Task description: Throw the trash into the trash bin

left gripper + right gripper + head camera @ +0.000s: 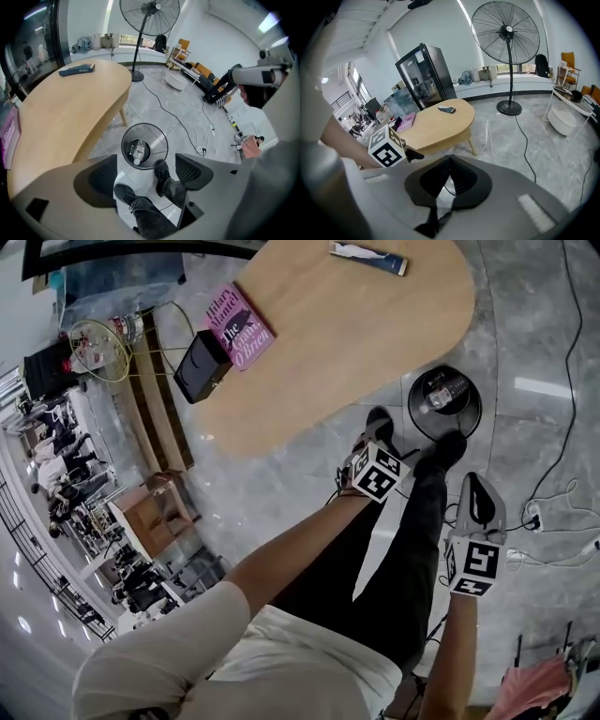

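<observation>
Left gripper [146, 171], as I'm watching it, is holding its jaws wide apart and empty, pointing down toward the trash bin [161, 139], where a bottle [138, 151] is lying. Right gripper [449, 161] is pressing its jaws together on nothing.

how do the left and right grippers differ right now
The left gripper has its jaws apart; the right gripper has its jaws together. The left gripper looks down at the trash bin, where a bottle lies; the right gripper looks out roughly level across the room toward the table. Both hold nothing.
</observation>
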`<state>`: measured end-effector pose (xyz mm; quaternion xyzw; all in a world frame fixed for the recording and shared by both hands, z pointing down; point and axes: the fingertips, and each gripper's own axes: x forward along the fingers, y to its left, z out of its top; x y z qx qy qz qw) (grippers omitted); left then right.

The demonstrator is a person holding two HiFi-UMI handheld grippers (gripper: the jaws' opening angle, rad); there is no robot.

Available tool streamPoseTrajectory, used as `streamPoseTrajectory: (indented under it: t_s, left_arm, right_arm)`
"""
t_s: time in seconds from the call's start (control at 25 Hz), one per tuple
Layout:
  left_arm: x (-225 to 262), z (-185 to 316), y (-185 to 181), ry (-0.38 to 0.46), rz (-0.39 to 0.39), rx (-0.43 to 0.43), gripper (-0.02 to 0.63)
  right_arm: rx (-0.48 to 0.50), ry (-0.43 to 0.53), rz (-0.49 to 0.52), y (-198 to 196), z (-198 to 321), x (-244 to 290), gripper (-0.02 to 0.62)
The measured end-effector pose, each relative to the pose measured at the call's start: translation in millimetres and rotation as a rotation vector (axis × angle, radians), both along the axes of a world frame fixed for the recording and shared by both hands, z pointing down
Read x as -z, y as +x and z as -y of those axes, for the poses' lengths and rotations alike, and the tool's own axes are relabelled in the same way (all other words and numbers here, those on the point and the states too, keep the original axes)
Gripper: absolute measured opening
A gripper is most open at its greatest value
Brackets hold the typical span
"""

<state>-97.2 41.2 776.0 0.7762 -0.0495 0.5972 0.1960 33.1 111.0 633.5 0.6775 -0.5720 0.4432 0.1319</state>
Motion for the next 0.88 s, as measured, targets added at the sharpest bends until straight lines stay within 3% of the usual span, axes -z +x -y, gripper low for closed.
streamPoseTrajectory:
  t_s: [0.52,0.88]
  left_arm:
    - [114.8,56.5,22.7,0.036,-0.201,0.118,0.387]
    - [133.0,116.9,19.6,0.101,-0.259,0.196,0.387]
  right_arm:
    - [0.042,0.023,-0.039,2.4,38.8,46.6,0.011]
    - [0.076,0.022,-0.011,-22.3,59.7,25.1,0.011]
